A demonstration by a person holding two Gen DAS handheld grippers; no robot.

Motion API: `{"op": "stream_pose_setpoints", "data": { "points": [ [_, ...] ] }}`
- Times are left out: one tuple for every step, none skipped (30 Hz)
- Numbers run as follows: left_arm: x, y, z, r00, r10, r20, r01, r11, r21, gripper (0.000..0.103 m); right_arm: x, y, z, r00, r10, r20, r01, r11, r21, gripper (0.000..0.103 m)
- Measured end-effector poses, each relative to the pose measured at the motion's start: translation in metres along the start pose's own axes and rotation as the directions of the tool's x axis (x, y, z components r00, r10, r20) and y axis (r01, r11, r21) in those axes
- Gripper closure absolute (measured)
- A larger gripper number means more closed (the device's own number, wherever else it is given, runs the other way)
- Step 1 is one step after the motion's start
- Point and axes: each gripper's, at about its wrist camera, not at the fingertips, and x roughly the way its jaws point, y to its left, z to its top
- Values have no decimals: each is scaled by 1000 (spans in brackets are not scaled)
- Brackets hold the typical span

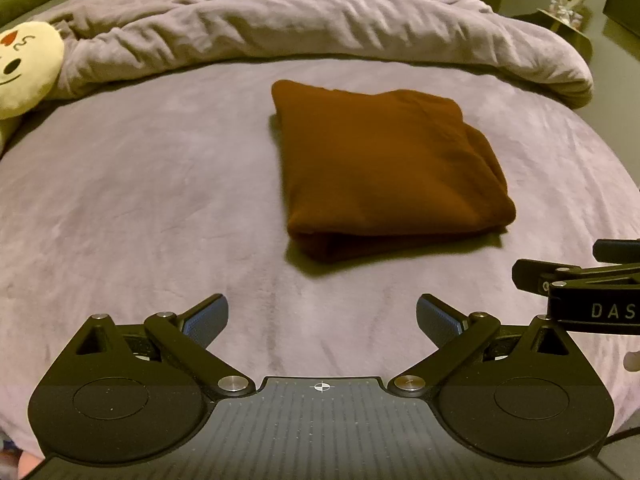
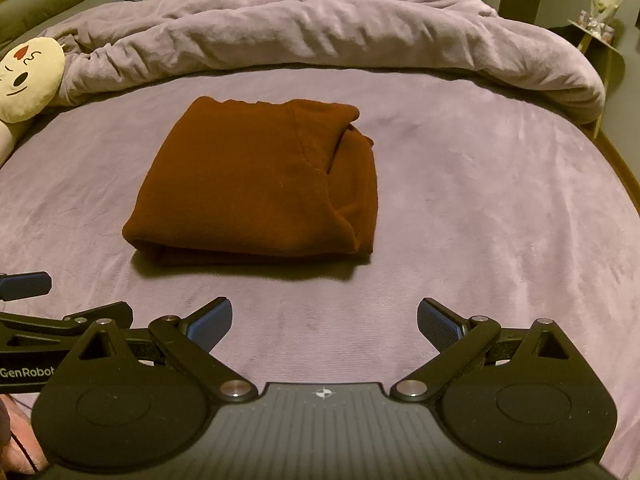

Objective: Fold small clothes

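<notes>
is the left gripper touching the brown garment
Apart. The left wrist view shows bare purple bedsheet between the open left gripper and the folded brown garment.

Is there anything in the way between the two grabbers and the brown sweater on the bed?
No, nothing visible. Only bare purple bed cover lies between the open left gripper, the open right gripper and the folded brown sweater. The plush toy and the bunched duvet sit off beyond it.
</notes>
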Motion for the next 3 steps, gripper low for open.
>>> {"op": "stream_pose_setpoints", "data": {
  "points": [
    [0, 0, 0, 1000, 0, 0, 0, 1000, 0, 0, 0, 0, 0, 1000, -1, 1, 1, 1000, -1, 4],
    [0, 0, 0, 1000, 0, 0, 0, 1000, 0, 0, -1, 0, 0, 1000, -1, 1, 1, 1000, -1, 4],
    [0, 0, 0, 1000, 0, 0, 0, 1000, 0, 0, -1, 0, 0, 1000, -2, 2, 2, 1000, -1, 4]
  ]
}}
